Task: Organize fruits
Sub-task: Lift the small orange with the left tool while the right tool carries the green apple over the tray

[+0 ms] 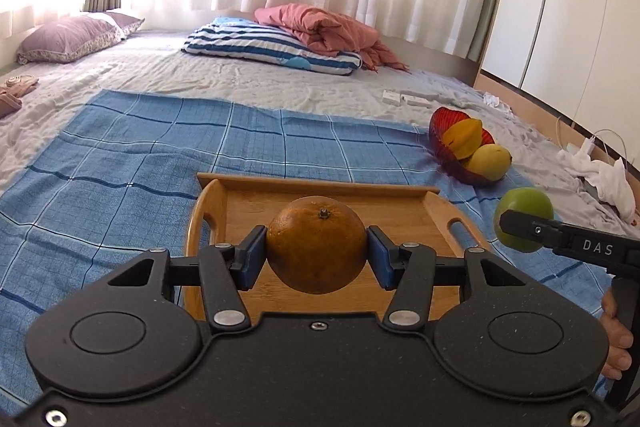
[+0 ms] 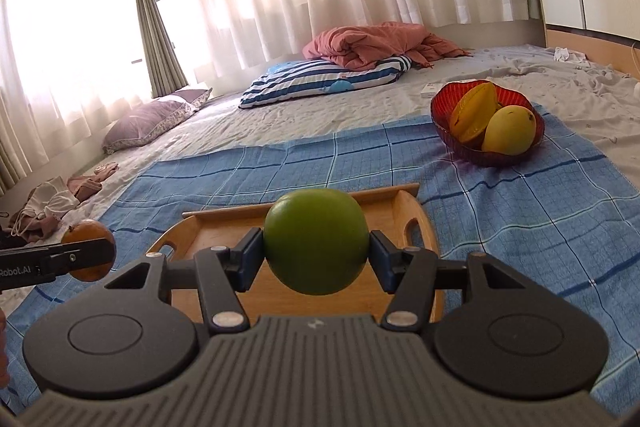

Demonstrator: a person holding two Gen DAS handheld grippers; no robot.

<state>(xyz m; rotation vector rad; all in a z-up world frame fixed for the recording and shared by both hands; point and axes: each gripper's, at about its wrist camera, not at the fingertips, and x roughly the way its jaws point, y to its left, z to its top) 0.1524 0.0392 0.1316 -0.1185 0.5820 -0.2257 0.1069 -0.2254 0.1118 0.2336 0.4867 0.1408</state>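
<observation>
Altogether four fruits show: one orange [image 1: 316,245], one green apple [image 2: 316,241], one starfruit [image 2: 474,113] and one mango [image 2: 509,130]. There are two grippers, one wooden tray [image 1: 404,205] and one red bowl [image 2: 440,115].

The left gripper [image 1: 316,257] is closed on the orange, its blue pads [image 1: 250,259] pressing the fruit's left and right sides; the orange sits squarely between them, stem end up, held above the tray. The right gripper [image 2: 316,259] grips the apple the same way, the fruit centred between its pads [image 2: 382,261], also above the tray. In the left view the apple and right gripper appear at the right edge; in the right view the orange and left gripper appear at the left edge, so the two fruits hang side by side, apart.

The tray lies on a blue checked cloth [image 1: 120,167] on the bed [image 1: 200,75]. The bowl stands far right of the tray, on the cloth's far right corner, holding the starfruit and mango, which touch each other.
</observation>
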